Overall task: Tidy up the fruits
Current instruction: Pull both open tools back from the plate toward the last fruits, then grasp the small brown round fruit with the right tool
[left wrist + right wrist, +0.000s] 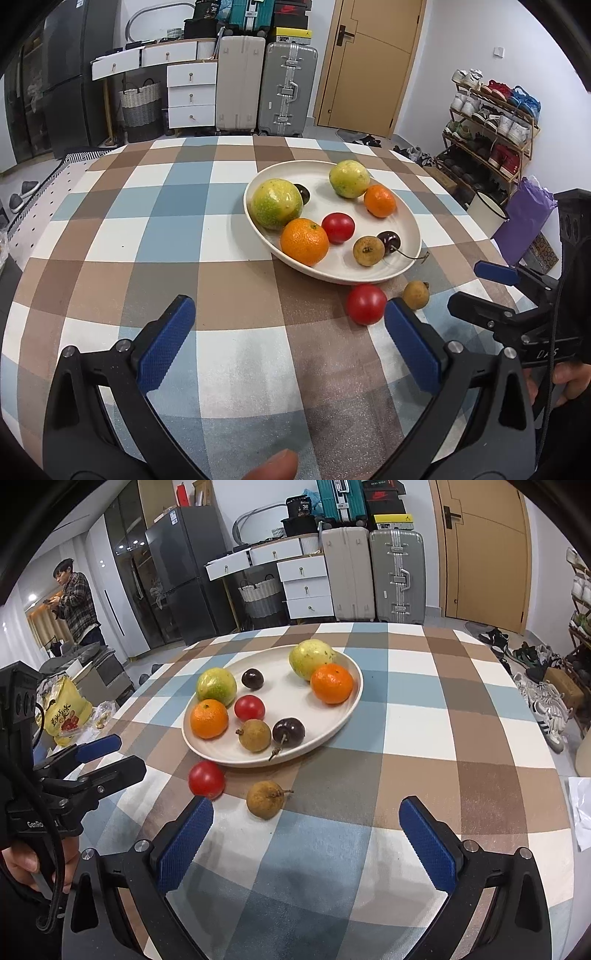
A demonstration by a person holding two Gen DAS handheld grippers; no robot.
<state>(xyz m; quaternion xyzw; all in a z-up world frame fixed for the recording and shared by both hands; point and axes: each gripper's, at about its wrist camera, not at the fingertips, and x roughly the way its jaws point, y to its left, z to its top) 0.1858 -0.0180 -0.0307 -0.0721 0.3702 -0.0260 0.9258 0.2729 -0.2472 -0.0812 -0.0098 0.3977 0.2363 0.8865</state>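
A red tomato [207, 784] and a brown longan [265, 799] lie on the checked table [424, 738], just beside the white plate [347, 709] of fruit. Your left gripper [288, 343] and right gripper [306, 843] both hover nearby, spread wide and holding nothing.

White walls, wooden door [364, 62], suitcases [286, 88] beside white drawers [191, 94], shoe rack [491, 125] right, dark fridge [181, 572] left.

Ahead of your right gripper [306, 814] with textured blue pads: glossy tomato [206, 779], rough matt longan [265, 799], matt cloth-covered counter [461, 738].
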